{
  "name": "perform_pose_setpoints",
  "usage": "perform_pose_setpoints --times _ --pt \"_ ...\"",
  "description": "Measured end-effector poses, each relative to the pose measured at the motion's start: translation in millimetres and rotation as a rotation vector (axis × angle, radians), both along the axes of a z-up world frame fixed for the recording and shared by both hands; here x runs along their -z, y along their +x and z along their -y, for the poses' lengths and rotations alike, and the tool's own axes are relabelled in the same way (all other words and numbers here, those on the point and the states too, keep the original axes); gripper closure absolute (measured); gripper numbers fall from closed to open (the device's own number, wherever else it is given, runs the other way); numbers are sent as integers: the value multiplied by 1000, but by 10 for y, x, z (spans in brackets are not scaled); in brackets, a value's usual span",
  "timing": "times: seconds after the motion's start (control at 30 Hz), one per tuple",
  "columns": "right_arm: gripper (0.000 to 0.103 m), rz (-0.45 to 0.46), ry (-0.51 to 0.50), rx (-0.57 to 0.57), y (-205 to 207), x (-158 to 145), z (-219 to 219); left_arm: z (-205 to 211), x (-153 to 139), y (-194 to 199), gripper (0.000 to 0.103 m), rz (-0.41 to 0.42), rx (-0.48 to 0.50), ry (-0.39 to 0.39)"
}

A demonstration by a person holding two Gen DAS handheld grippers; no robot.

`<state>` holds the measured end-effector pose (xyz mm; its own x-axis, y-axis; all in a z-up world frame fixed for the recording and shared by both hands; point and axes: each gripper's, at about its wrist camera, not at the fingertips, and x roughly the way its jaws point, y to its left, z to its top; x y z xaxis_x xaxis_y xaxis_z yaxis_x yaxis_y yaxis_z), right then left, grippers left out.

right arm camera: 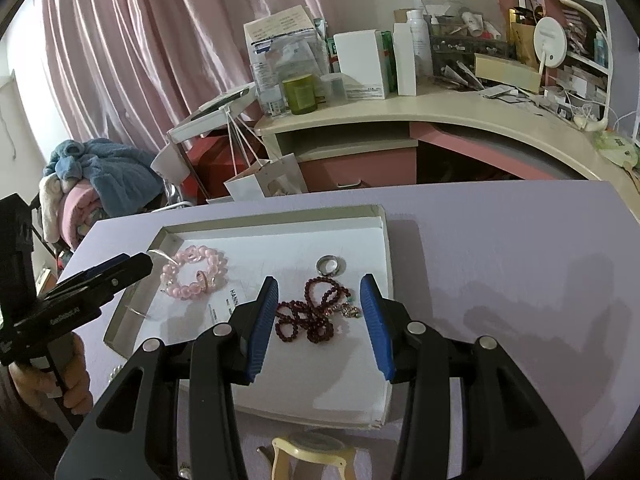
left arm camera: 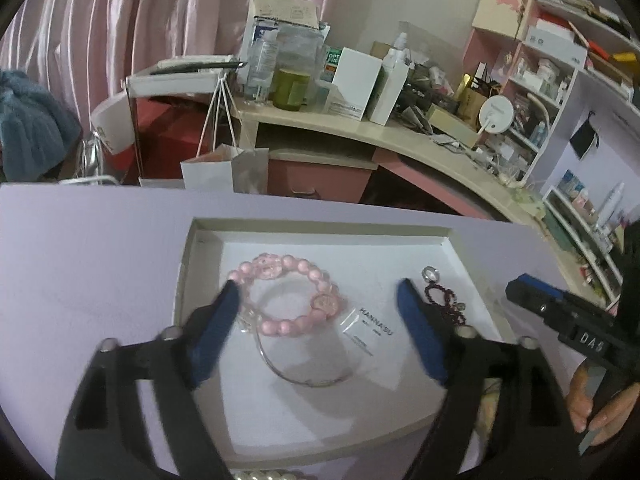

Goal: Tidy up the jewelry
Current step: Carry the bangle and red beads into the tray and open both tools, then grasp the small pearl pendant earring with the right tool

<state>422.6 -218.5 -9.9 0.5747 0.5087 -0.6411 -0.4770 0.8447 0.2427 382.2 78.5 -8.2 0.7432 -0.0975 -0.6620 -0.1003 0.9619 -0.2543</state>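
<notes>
A shallow white tray point(left arm camera: 208, 240) lies on the lilac table; it also shows in the right wrist view point(right arm camera: 384, 240). In it lie a pink bead bracelet point(left arm camera: 280, 324) point(right arm camera: 180, 290), a thin clear bangle point(left arm camera: 304, 380), a dark red bead string point(right arm camera: 316, 316) point(left arm camera: 444, 296), a metal ring point(right arm camera: 330, 265) point(left arm camera: 430, 274) and a small label card point(left arm camera: 366, 332). My left gripper point(left arm camera: 318, 296) is open above the pink bracelet. My right gripper point(right arm camera: 319, 294) is open above the red bead string. Both are empty.
A cream watch point(right arm camera: 312, 452) lies on the table in front of the tray, and a pearl string point(left arm camera: 264, 474) sits at the near edge. Behind stand a cluttered desk point(right arm camera: 440, 112), a paper bag point(right arm camera: 264, 180) and pink curtains point(right arm camera: 140, 40).
</notes>
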Motion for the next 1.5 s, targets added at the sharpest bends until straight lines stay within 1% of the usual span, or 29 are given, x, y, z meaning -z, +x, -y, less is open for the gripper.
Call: perform_pose_setpoints --times 0.07,0.23,0.33,0.5,0.57,0.7,0.83,1.0,1.13,1.27,1.4,1.5 --pt "58 3 4 2 -26 -20 21 -20 -41 -55 17 16 2 -8" --pt "58 20 48 -1 -198 -149 115 -106 -262 -359 15 70 -15 13" --pt "58 43 68 -6 -367 -244 146 -176 -424 -621 13 111 -33 22" --pt "58 73 96 -13 -692 -335 231 -282 -644 -1175 10 181 -68 39" --pt "54 85 103 -12 -870 -348 267 -318 -692 -1387 9 194 -82 54" --pt "48 116 85 -11 -1203 -330 293 -345 -710 -1737 7 196 -104 65" --pt "47 135 59 -24 -1485 -270 295 -371 -670 -2012 6 190 -125 57" --pt "47 136 25 -43 -1789 -129 306 -338 -575 -2307 6 189 -140 61" --pt "47 113 15 -53 -1931 -2 312 -287 -500 -2441 5 181 -140 66" --pt "47 101 -29 -71 -2063 160 256 -250 -434 -2547 5 173 -139 65" --pt "47 72 -54 -94 -2169 332 189 -240 -397 -2590 5 165 -139 63" --pt "50 52 -77 -109 -2223 438 129 -240 -378 -2608 5 159 -137 62"
